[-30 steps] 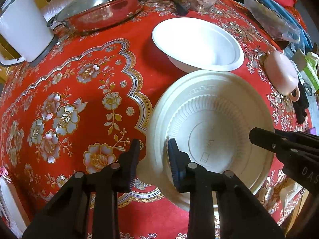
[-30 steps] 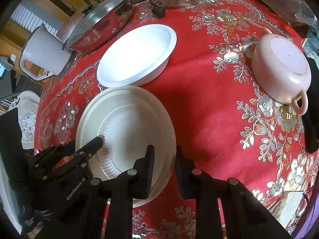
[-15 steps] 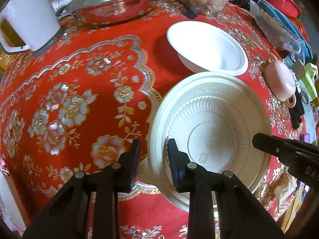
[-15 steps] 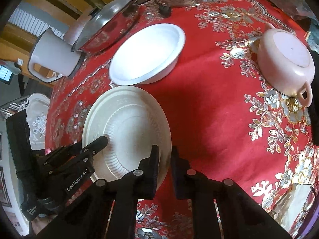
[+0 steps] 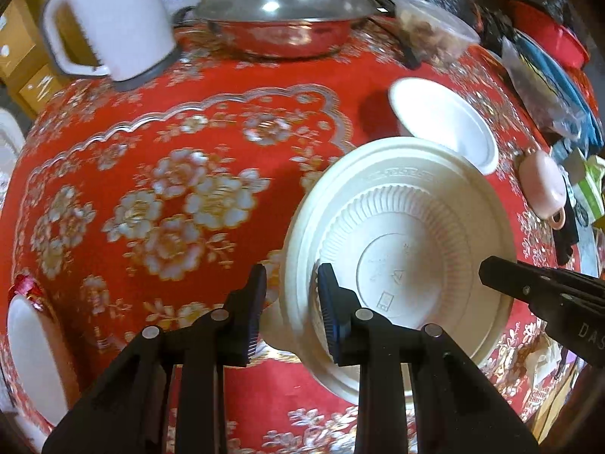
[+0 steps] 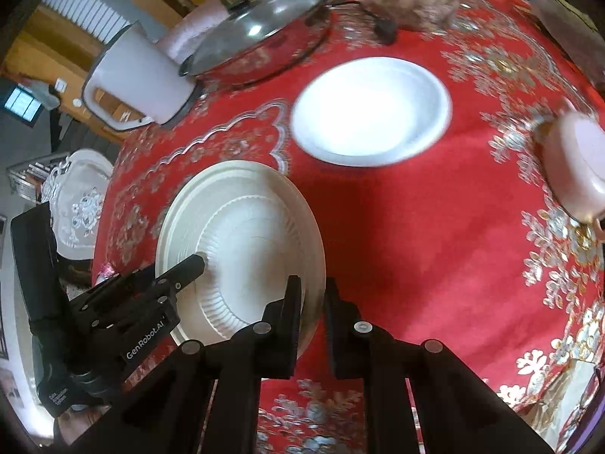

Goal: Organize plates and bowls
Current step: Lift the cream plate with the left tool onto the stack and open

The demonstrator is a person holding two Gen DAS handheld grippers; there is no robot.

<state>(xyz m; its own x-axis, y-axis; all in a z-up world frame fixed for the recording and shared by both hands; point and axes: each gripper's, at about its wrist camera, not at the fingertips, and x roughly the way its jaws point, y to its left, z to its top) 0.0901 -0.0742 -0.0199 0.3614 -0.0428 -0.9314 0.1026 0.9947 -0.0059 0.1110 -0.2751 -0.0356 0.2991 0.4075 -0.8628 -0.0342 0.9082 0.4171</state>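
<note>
Left gripper [image 5: 291, 312]: jaws straddle the near rim of the cream ribbed disposable plate [image 5: 408, 234], one finger inside, one outside.
Right gripper [image 6: 313, 314]: jaws pinch the opposite rim, plate tilted above the red floral tablecloth [image 5: 159, 174].
Plate texture: fluted ring, flat stamped centre; the stamp shows only in the left view.
Beyond: smooth white round bowl [image 6: 372, 111] on the cloth, just past the plate.
Far: lidded steel pan [image 5: 283, 24], white jug [image 5: 109, 22]; pink handled pot [image 6: 574, 166] at right.

The ribbed plate [image 6: 242, 234] lies before the white bowl [image 6: 372, 109], the lidded pan [image 6: 261, 38] behind both.
</note>
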